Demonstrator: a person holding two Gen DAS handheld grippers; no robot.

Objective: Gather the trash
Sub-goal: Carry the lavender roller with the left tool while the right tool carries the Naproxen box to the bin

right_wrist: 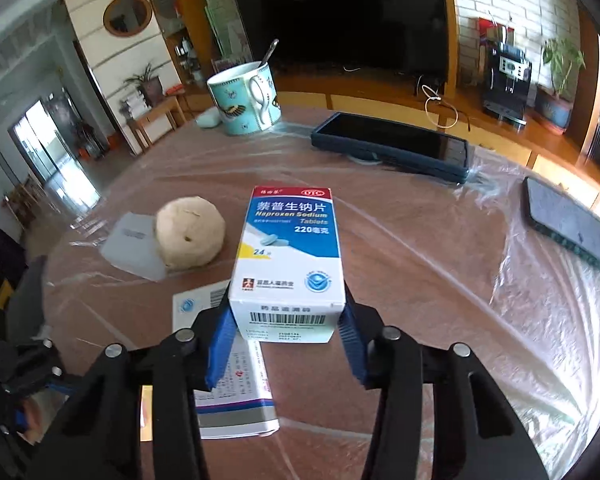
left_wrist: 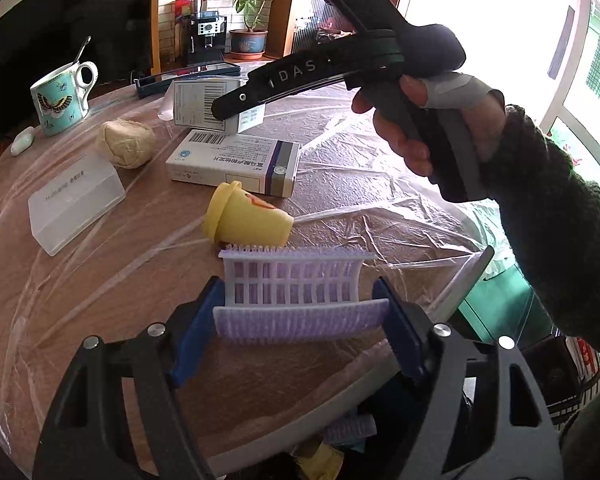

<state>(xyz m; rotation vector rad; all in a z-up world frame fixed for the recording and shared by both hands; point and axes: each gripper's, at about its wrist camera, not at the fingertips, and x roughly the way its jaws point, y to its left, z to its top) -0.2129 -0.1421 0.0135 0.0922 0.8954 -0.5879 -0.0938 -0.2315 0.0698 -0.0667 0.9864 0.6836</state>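
Note:
My left gripper [left_wrist: 300, 320] is shut on a purple and white hair roller [left_wrist: 292, 296], held above the table near its front edge. My right gripper [right_wrist: 286, 336] is shut on a white and blue Naproxen tablet box [right_wrist: 290, 256] and holds it above the table; the box also shows in the left wrist view [left_wrist: 204, 104]. A second flat medicine box [left_wrist: 236, 164] lies on the table below it, also seen in the right wrist view [right_wrist: 228, 392]. A yellow cup [left_wrist: 246, 216] lies on its side just beyond the roller. A crumpled beige paper ball [left_wrist: 126, 144] sits nearby.
The round table [right_wrist: 420, 264] is covered with clear plastic film. On it stand a butterfly mug [right_wrist: 246, 98] with a spoon, a clear plastic box [left_wrist: 76, 200], a dark tablet [right_wrist: 392, 146] and a phone [right_wrist: 568, 224]. A bin with trash shows below the table edge [left_wrist: 340, 440].

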